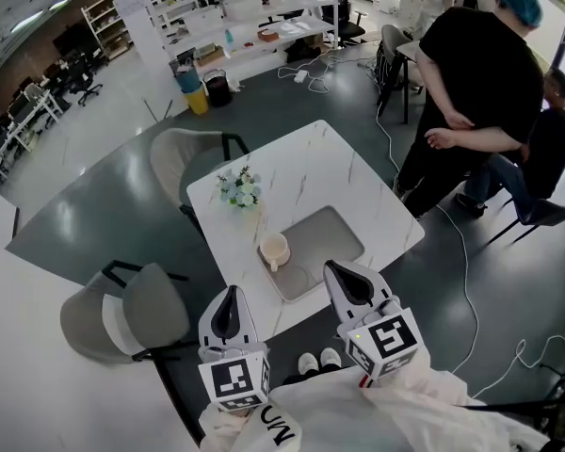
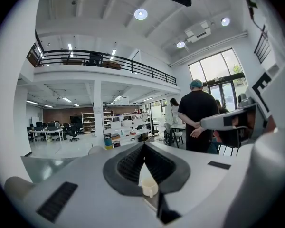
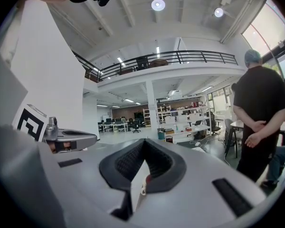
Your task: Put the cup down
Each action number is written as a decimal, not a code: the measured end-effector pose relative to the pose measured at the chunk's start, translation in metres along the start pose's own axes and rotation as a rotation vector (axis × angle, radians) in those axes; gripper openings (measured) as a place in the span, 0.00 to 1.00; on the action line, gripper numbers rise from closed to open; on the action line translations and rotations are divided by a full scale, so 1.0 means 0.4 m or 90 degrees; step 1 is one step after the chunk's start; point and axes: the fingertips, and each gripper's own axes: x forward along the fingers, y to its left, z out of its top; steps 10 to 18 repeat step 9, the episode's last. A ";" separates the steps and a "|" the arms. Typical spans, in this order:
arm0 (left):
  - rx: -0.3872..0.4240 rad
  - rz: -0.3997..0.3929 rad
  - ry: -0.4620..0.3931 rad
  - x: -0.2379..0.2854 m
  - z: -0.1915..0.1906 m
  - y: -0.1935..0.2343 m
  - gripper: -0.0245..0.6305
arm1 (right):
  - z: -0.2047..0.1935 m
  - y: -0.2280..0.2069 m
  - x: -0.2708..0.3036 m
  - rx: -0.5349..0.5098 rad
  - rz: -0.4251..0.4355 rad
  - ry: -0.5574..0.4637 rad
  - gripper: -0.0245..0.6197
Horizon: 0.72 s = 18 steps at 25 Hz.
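Cup (image 1: 275, 250) upright at mat's (image 1: 331, 238) left edge, mid-desk (image 1: 306, 163). Flowers (image 1: 238, 188) near desk's left edge. Left claw (image 1: 232, 295) and right claw (image 1: 338, 271) both closed, empty, by desk's near edges.

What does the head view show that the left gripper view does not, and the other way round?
Only the head view shows the white table as a whole, the flowers on it and the wearer's white shoes. Only the left gripper view shows the ceiling lights, the balcony railing and the tall windows. Both show the cup, which stands beyond the shut left tool. Both also show the right tool and the standing person in black.
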 end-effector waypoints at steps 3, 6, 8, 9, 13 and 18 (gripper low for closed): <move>0.000 -0.005 0.001 0.002 -0.001 -0.004 0.05 | -0.003 -0.003 0.000 0.001 0.000 0.004 0.04; 0.003 -0.006 0.001 0.005 0.002 -0.006 0.05 | -0.004 -0.008 0.003 0.003 -0.001 0.007 0.04; 0.003 -0.006 0.001 0.007 0.006 -0.005 0.05 | -0.002 -0.012 0.005 0.004 -0.002 0.007 0.04; 0.004 -0.006 0.001 0.008 0.008 -0.005 0.05 | -0.001 -0.015 0.006 0.004 -0.003 0.007 0.04; 0.004 -0.006 0.001 0.008 0.008 -0.005 0.05 | -0.001 -0.015 0.006 0.004 -0.003 0.007 0.04; 0.004 -0.006 0.001 0.008 0.008 -0.005 0.05 | -0.001 -0.015 0.006 0.004 -0.003 0.007 0.04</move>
